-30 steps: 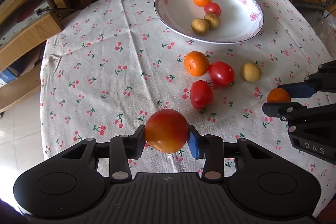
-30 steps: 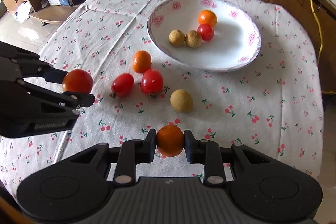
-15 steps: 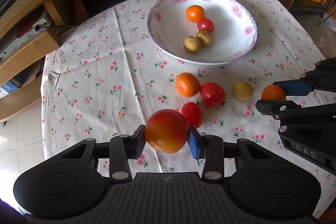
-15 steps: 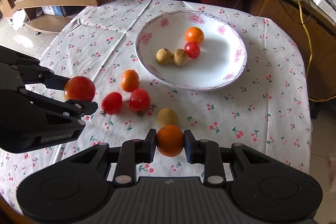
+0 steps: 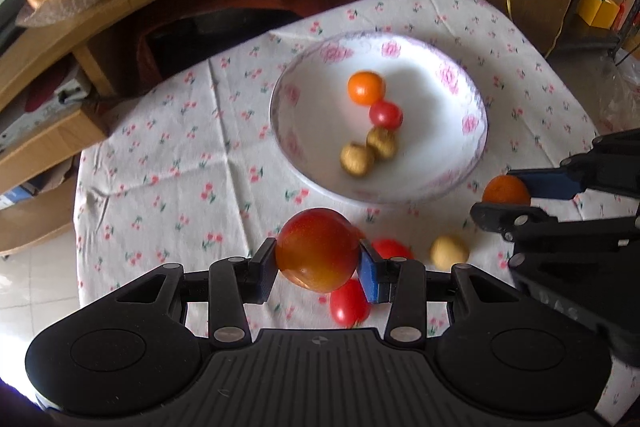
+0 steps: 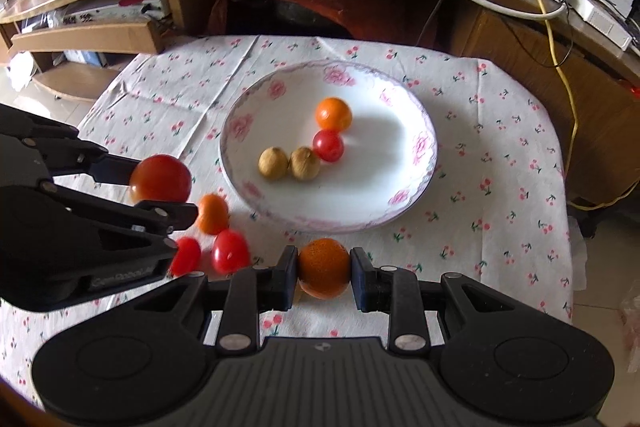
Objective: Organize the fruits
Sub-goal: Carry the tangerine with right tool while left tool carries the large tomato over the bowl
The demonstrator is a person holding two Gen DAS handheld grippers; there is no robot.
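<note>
The left gripper (image 5: 318, 269) is clamped on a red-orange tomato (image 5: 318, 250); the right gripper (image 6: 324, 273) pinches a small orange (image 6: 324, 267); both hang above the cloth, the flowered bowl (image 6: 420, 183) just ahead, loose fruit lying beneath the left tongs.

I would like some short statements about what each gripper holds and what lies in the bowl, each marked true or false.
1. The left gripper is shut on a large red tomato. True.
2. The right gripper is open, with nothing between its fingers. False: it is shut on a small orange.
3. The bowl holds four fruits. True: one orange, one red and two brown.
4. The bowl has a plain blue rim. False: it is white with pink flowers.
5. All fruits are already in the bowl. False: two small red tomatoes and others lie on the tablecloth.
</note>
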